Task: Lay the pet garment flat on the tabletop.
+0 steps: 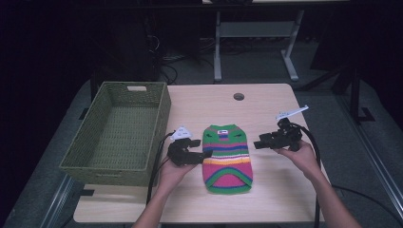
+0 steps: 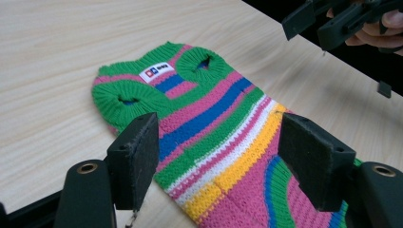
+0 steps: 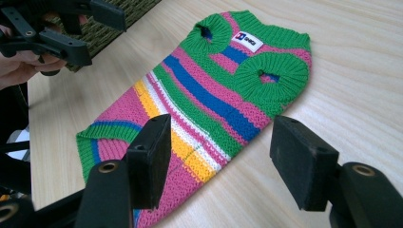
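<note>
A small striped knitted sweater [image 1: 227,156] in green, pink, blue, yellow and white lies flat in the middle of the wooden table [image 1: 266,102], neck end away from me. My left gripper [image 1: 205,149] hovers at its left edge, open, jaws pointing right with nothing pressed between them. My right gripper [image 1: 257,143] is held a little to the right of the sweater, open and pointing left at it. Through the left gripper's [image 2: 218,156] jaws the sweater [image 2: 209,128] lies below, and the right gripper's [image 3: 221,159] jaws frame the sweater [image 3: 209,99] the same way.
A green woven basket [image 1: 157,118] stands empty at the table's left side, close to my left hand. A round cable hole [image 1: 238,96] sits near the far edge. Bare tabletop lies in front of and behind the sweater. Beyond the table stand desk legs and cables.
</note>
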A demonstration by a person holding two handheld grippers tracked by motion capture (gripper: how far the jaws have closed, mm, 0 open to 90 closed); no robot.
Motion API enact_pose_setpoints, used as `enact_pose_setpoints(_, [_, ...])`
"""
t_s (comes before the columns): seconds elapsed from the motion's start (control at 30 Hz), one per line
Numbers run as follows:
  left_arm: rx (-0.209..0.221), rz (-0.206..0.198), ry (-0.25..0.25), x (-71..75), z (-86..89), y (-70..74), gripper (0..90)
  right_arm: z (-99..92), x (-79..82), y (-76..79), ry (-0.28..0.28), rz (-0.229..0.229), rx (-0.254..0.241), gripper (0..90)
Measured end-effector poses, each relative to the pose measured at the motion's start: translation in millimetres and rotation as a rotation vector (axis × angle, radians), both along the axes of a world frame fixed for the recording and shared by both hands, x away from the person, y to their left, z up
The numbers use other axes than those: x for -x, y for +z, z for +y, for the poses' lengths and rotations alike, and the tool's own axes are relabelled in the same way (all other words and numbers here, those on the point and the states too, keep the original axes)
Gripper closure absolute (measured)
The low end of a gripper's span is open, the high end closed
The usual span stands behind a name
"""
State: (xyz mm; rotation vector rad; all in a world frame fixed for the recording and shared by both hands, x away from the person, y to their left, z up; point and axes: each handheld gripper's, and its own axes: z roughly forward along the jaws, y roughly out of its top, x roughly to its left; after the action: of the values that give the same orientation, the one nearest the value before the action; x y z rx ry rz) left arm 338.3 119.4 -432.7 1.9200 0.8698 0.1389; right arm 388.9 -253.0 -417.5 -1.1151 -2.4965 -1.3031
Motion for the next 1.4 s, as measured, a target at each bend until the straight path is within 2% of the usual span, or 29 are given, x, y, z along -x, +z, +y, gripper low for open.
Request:
enact_pose_setpoints(0.27, [-0.012, 0.015, -0.015, 6.6, 2.0, -4.7, 28.7, -8.7, 7.0, -3.3, 0.001, 0.003, -0.011, 37.3])
enact_pose_setpoints(0.77, [-0.023, 0.015, -0.026, 16.9, 6.0, -7.2, 27.9, -21.2, 20.0, -8.9, 0.0, 0.014, -0.026, 36.4])
enact_pose_setpoints(1.0, [-0.038, 0.012, -0.041, 24.0, 6.9, -5.2, 27.6, -26.3, 27.7, -11.7, -0.002, 0.001, -0.035, 36.4])
enact_pose_setpoints(1.17, [-0.033, 0.008, -0.047, 27.3, 9.6, -5.7, 27.6, -30.5, 33.6, -12.8, -0.005, 0.006, -0.038, 36.1])
enact_pose_setpoints(1.4, [-0.041, 0.02, -0.05, 33.2, 11.3, -8.8, 27.2, -35.3, 42.3, -14.2, -0.005, -0.002, -0.042, 35.9])
